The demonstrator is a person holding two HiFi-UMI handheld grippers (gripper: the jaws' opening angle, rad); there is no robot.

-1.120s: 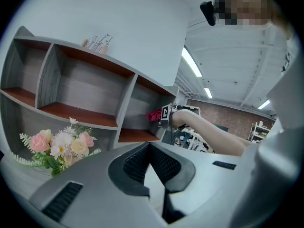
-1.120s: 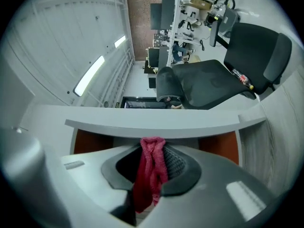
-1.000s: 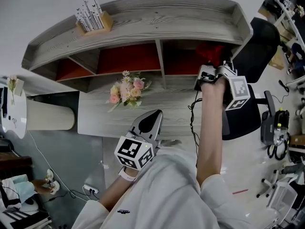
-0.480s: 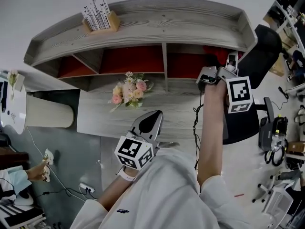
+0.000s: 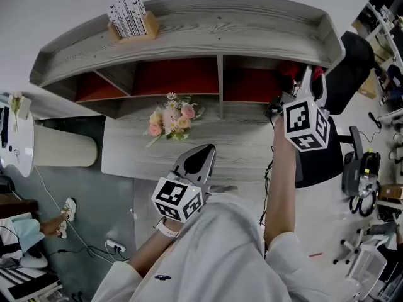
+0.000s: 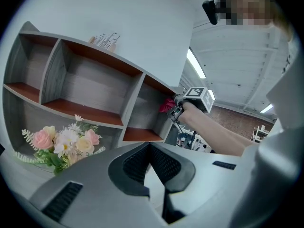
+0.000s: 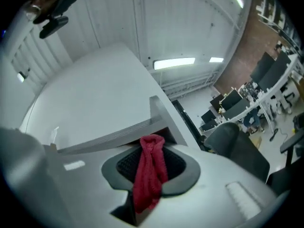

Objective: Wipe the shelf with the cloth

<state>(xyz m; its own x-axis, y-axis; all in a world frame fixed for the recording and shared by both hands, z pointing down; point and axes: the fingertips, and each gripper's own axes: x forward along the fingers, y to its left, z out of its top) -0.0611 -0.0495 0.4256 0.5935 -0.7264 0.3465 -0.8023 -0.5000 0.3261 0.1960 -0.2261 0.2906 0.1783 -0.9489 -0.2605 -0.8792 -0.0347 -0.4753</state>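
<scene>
The red cloth (image 7: 149,175) is pinched in the right tool (image 7: 151,145) at the mouth of the shelf's (image 5: 220,27) right-hand compartment, near its end wall; the cloth is bunched lengthwise along the jaws, tip toward the shelf; the left tool (image 6: 151,148) is pressed together, empty, over the table (image 5: 220,145) edge.

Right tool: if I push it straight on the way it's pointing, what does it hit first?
Probably the right end of the shelf, just beyond the red cloth held in the right tool. Depth is hard to judge.
</scene>
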